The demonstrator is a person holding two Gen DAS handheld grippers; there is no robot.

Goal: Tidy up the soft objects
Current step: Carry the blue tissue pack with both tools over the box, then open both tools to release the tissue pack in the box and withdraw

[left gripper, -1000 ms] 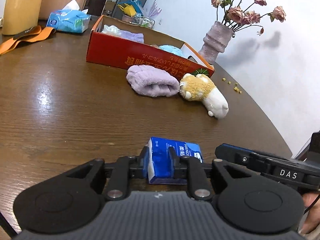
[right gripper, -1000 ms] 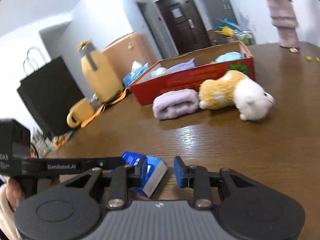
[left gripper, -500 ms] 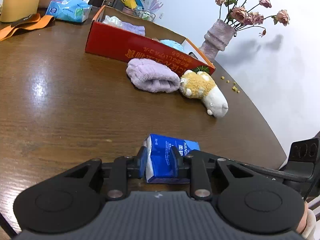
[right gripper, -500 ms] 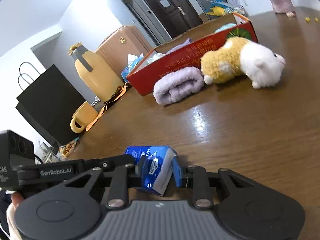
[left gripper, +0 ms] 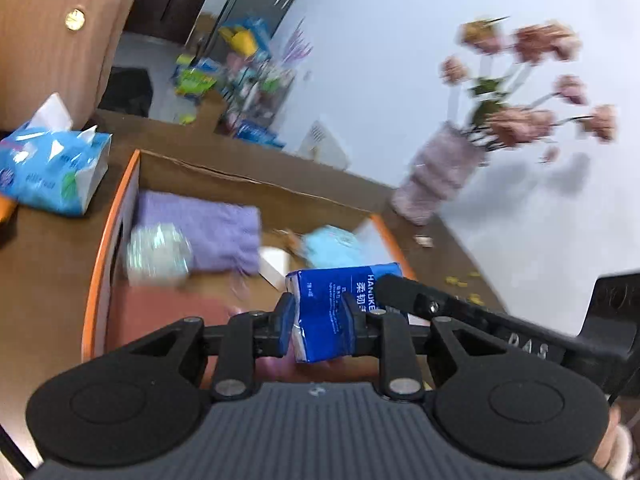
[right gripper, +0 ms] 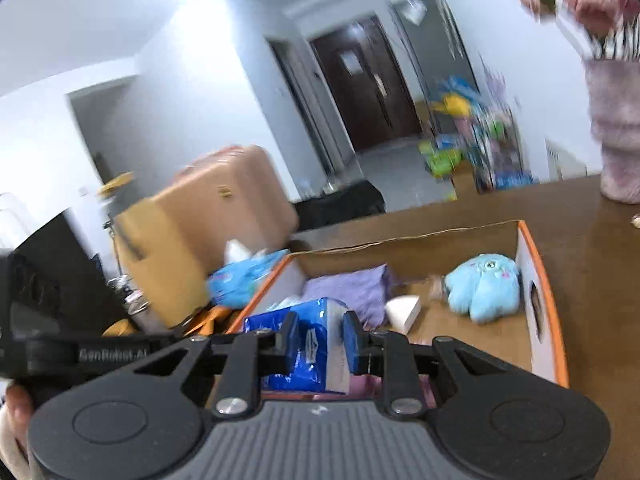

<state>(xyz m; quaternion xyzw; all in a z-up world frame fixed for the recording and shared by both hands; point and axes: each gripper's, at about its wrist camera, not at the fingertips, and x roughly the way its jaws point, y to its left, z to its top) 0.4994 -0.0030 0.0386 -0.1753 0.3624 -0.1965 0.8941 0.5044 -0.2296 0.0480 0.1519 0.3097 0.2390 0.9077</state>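
Above the blurred box (left gripper: 120,216), both tongs (left gripper: 320,316) (right gripper: 320,340) clamped on one blue tissue pack (left gripper: 336,308).

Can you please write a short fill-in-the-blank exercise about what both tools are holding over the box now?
1. Both tools grip one ___ tissue pack.
2. The pack hangs over the open orange-edged cardboard ___.
3. The light blue plush toy lies ___ the box.
4. The folded towel inside is ___.

Missing words: blue; box; inside; purple
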